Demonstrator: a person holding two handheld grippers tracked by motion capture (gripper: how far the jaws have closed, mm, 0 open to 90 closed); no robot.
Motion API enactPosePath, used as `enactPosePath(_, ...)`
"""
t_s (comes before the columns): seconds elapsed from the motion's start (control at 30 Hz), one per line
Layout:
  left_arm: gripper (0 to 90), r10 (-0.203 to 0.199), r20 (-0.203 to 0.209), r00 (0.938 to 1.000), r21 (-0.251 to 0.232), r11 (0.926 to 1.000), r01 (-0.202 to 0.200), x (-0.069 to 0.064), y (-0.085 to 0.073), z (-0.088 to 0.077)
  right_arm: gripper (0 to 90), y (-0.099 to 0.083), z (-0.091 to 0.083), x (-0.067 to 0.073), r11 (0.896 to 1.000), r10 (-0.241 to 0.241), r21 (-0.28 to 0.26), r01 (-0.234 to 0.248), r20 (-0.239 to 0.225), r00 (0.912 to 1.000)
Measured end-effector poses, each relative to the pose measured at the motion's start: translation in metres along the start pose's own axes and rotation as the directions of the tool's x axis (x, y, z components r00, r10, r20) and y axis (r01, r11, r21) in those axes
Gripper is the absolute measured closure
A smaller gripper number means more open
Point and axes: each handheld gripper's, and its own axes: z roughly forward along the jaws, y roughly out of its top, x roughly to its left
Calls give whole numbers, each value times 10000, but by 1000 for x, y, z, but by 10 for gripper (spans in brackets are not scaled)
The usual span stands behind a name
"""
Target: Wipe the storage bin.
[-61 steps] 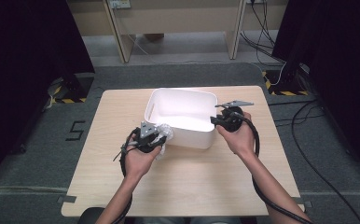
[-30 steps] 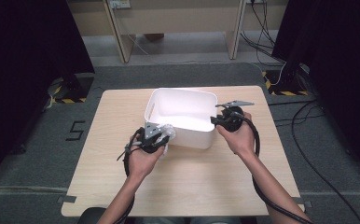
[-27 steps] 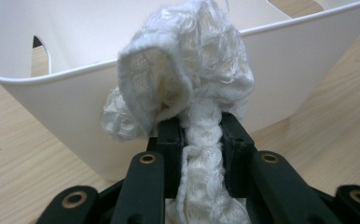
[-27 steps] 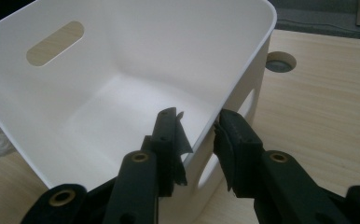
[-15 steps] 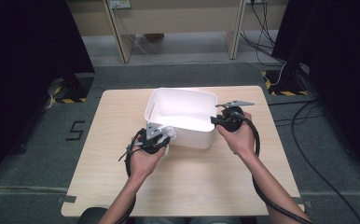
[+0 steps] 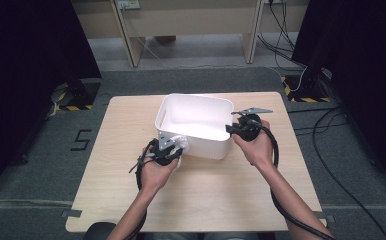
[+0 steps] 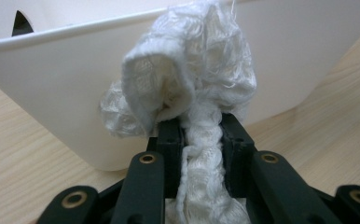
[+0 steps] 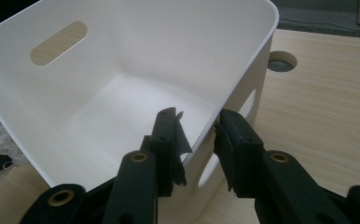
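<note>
Tongs, pair, hand-held: left gripper [image 6: 169,149] sits at lower centre-left of the high view, clenched on a wad of white cloth [image 7: 192,98] that bunches up out of the jaws in the left gripper view; right gripper [image 6: 237,128] sits at centre-right of the high view, its jaws straddling the rim of the bin, one inside and one outside the near wall, and whether the pads press on the plastic cannot be told for certain. Table [image 6: 131,200]: pale wood, filling the middle of the high view, with a round cable port [image 8: 282,61] at the upper right of the right gripper view. Bin [image 6: 196,117]: white plastic tub, open-topped, with slot handles [image 8: 58,42] in its walls, standing at the centre of the table; its inside looks bare. Judged purpose of the right-hand placement: steadying the bin at its rim so it does not slide. Cloth: soft, loosely knitted, held just outside the bin's near-left wall at about rim height, touching or nearly touching it. Judged purpose: carrying it over the rim for dropping inside.
</note>
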Motion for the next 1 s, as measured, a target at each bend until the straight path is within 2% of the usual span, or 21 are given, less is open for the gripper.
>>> enactPosePath(1.0, 732, 64, 6, 10000, 599, 9982, -64, 1, -15, 16, 687, 0, 0, 0, 10000, 28, -5, -28, 14, 10000)
